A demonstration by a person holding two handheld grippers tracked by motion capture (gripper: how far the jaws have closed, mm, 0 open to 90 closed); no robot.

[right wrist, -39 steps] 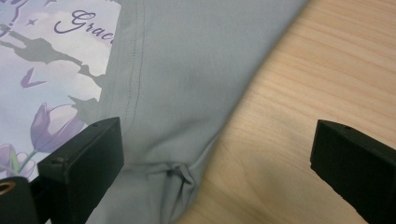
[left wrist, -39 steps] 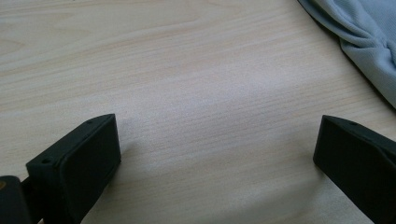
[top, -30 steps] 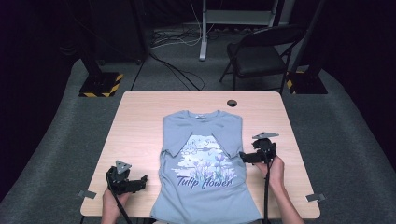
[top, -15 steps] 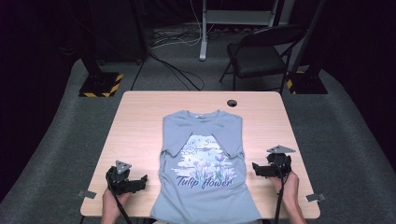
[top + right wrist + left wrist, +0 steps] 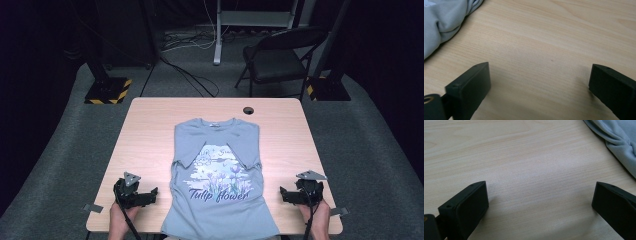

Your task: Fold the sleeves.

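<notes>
On the near half of the light wooden table (image 5: 150, 125) a grey-blue T-shirt (image 5: 220, 175) with a "Tulip flower" print lies face up, collar toward the far edge, both sleeves folded in over the chest and its hem hanging a little over the near edge. The left gripper (image 5: 152, 194) rests on bare wood just beside the shirt's left side, and the right gripper (image 5: 283, 192) sits near the opposite side, a little farther off; each has its jaws spread wide with nothing between them, as both gripper views show plainly over empty wood grain. From here the likely trouble is in the pick-up: the cloth is thin and lies flat, so a jaw coming in too high could pinch only the top layer and drag a folded sleeve open, while one pressed too low might scrape the wood and bunch the fabric. Uneven pulls from the two sides could also skew the shirt or slide more of the overhanging hem off the table. A small dark round hole or grommet (image 5: 248, 110) marks the far edge of the tabletop. Beyond it the room is dim, with grey carpet (image 5: 65, 150), a black folding chair (image 5: 280, 55), cables on the floor and stand bases taped in yellow and black (image 5: 107, 90).
</notes>
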